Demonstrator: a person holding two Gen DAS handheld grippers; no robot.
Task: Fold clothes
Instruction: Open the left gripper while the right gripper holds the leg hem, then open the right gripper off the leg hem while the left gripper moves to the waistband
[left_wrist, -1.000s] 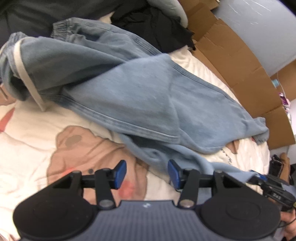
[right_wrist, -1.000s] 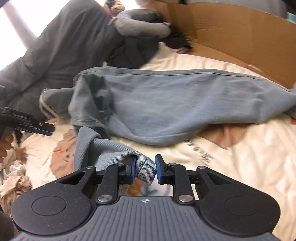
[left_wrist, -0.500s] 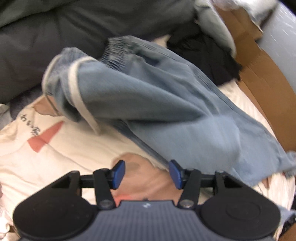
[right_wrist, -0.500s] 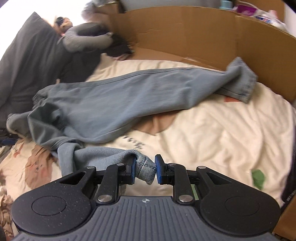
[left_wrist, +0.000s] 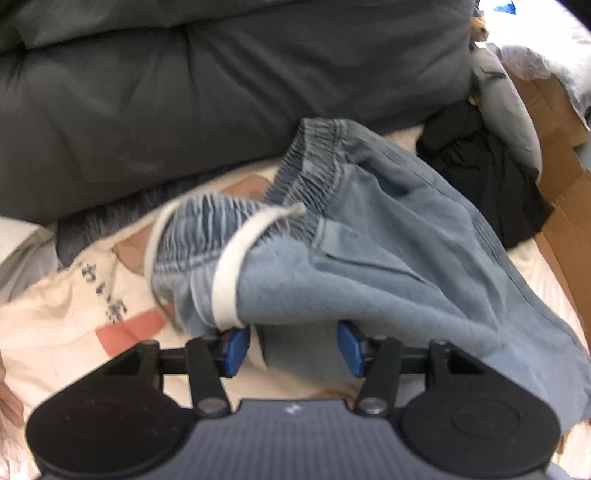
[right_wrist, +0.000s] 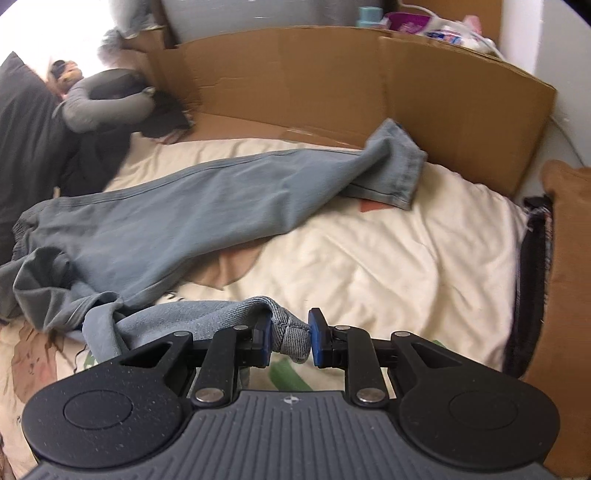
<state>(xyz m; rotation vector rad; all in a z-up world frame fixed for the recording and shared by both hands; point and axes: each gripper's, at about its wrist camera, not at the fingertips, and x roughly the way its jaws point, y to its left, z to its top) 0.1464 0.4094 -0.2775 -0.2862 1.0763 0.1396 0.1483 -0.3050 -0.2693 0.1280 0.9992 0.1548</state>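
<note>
Light blue jeans (left_wrist: 369, 266) lie crumpled on a cream printed bedsheet (right_wrist: 406, 258). In the left wrist view their elastic waistband (left_wrist: 306, 166) and a white inner band (left_wrist: 229, 266) sit just past my left gripper (left_wrist: 293, 349), which is open; denim drapes over the fingertips without being pinched. My right gripper (right_wrist: 290, 341) is shut on the hem of one jeans leg (right_wrist: 290, 332), held just above the sheet. The other leg (right_wrist: 166, 221) stretches across the bed, its cuff (right_wrist: 399, 166) resting near the cardboard.
A dark grey duvet (left_wrist: 184, 92) is piled behind the waistband. A black garment (left_wrist: 487, 184) and a grey pillow (right_wrist: 103, 107) lie at the head end. Cardboard panels (right_wrist: 332, 81) wall the far side, and a brown cushion (right_wrist: 569, 258) stands at the right.
My left gripper has swung along the jeans up to the waistband, still open. My right gripper has carried the held hem sideways away from the waist, drawing that leg out.
</note>
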